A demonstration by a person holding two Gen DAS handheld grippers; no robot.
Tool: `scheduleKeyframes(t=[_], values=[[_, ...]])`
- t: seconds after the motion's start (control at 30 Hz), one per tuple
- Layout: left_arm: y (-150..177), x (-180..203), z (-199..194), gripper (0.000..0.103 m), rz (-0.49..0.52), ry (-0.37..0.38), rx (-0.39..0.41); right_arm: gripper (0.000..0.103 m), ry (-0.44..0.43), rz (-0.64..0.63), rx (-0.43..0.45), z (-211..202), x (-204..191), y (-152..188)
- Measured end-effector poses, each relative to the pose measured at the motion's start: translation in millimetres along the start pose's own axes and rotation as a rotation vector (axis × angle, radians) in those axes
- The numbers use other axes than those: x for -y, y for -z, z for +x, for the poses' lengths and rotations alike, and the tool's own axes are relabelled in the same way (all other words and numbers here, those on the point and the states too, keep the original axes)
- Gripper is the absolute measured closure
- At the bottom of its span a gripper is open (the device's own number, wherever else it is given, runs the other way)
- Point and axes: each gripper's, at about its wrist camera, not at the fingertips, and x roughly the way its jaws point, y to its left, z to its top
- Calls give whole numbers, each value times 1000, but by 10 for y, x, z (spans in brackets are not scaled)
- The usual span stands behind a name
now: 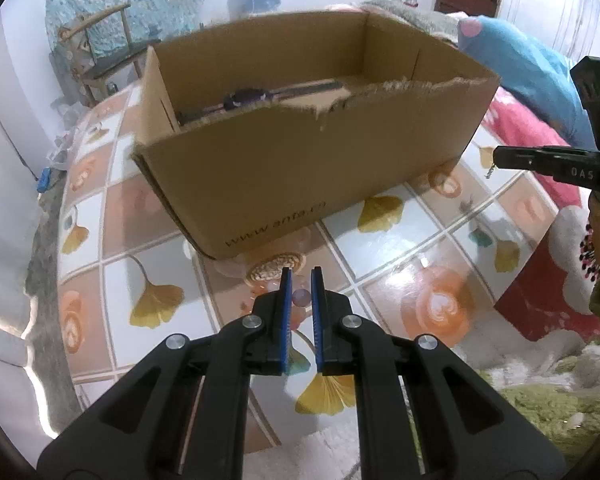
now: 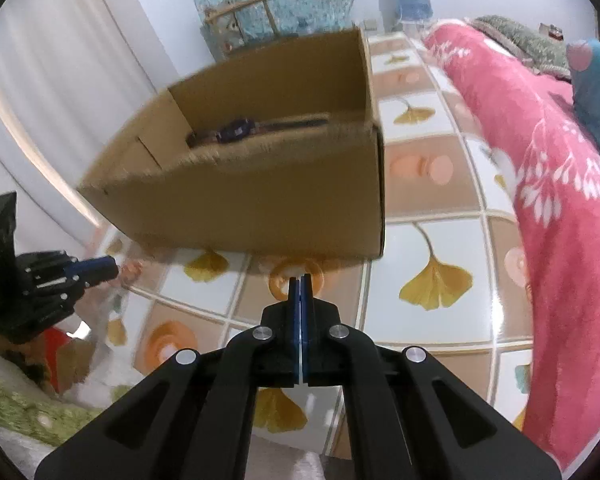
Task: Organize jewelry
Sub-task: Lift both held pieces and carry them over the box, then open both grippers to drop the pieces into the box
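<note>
Between left gripper (image 1: 301,276) pads, small bead (image 1: 301,298)

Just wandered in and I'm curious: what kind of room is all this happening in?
Most likely a home bedroom or living room. A pink blanket lies beside a table with a ginkgo-leaf cloth, a wooden chair stands behind, and a cardboard box sits on the table.

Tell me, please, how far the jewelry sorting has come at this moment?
Done: a watch lies inside the cardboard box. In hand: the left gripper holds a pale bead; the shut right gripper seems to pinch a small dangling piece. Left: both pieces are outside the box, above the table.
</note>
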Motion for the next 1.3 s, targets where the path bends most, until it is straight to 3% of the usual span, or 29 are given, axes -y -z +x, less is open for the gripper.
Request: scheduleKeyframes(t=[0.3, 0.5, 0.67, 0.8, 1.0, 1.3], values=[[-243, -25, -616, 95, -16, 67, 148, 102, -53, -65, 120, -384, -252, -305], [-670, -100, -1125, 95, 3, 164, 306, 102, -132, -129, 248, -655, -362, -649], [-1021, -76, -1249, 94, 73, 169, 405, 102, -144, -182, 315, -689, -450, -936], [-1215, -85, -964, 94, 77, 178, 372, 102, -142, -196, 323, -568, -474, -1065], [-1348, -200, -176, 94, 17, 234, 205, 102, -135, -152, 275, -289, -358, -1129], [-1432, -99, 435, 94, -60, 458, 84, 102, -114, -101, 234, -85, -205, -1151]])
